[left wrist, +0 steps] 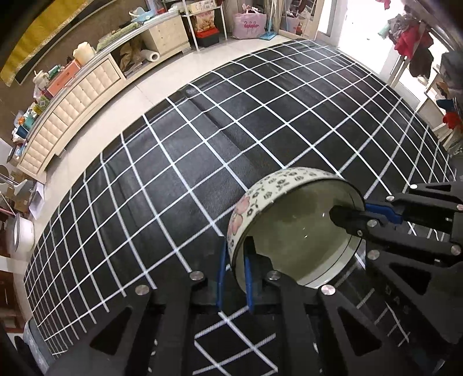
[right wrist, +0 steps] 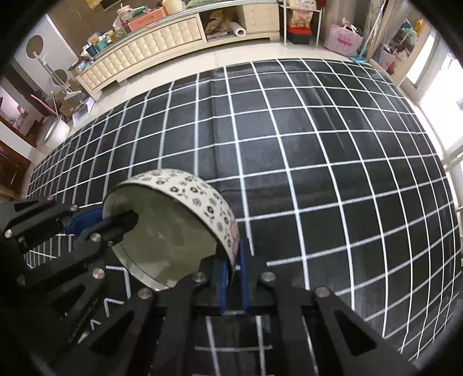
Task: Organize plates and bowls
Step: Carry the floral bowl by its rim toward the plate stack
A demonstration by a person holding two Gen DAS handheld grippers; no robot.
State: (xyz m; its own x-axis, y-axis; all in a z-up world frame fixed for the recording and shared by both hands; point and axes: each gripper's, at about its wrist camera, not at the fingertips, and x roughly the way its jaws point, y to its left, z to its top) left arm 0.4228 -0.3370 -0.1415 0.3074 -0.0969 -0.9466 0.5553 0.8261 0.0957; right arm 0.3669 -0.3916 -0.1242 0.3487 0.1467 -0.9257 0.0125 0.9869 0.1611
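One bowl (left wrist: 295, 231), cream with small dark flowers and a pink blossom outside and pale green inside, is held tilted over the black, white-gridded tablecloth (left wrist: 173, 173). My left gripper (left wrist: 234, 261) is shut on its near rim, one blue pad inside the wall and one outside. My right gripper (left wrist: 360, 212) clamps the opposite rim from the right. In the right wrist view the same bowl (right wrist: 173, 228) shows with my right gripper (right wrist: 233, 267) shut on its flowered wall, while my left gripper (right wrist: 115, 222) bites the far rim from the left. Cloth (right wrist: 318, 173) spreads beyond.
A long cream cabinet (left wrist: 72, 115) (right wrist: 144, 49) cluttered with boxes runs along the far wall across a strip of pale floor. A pink bag (left wrist: 249, 23) (right wrist: 343, 39) stands near a shelf. Clothes (left wrist: 413, 43) hang at the right by a bright window.
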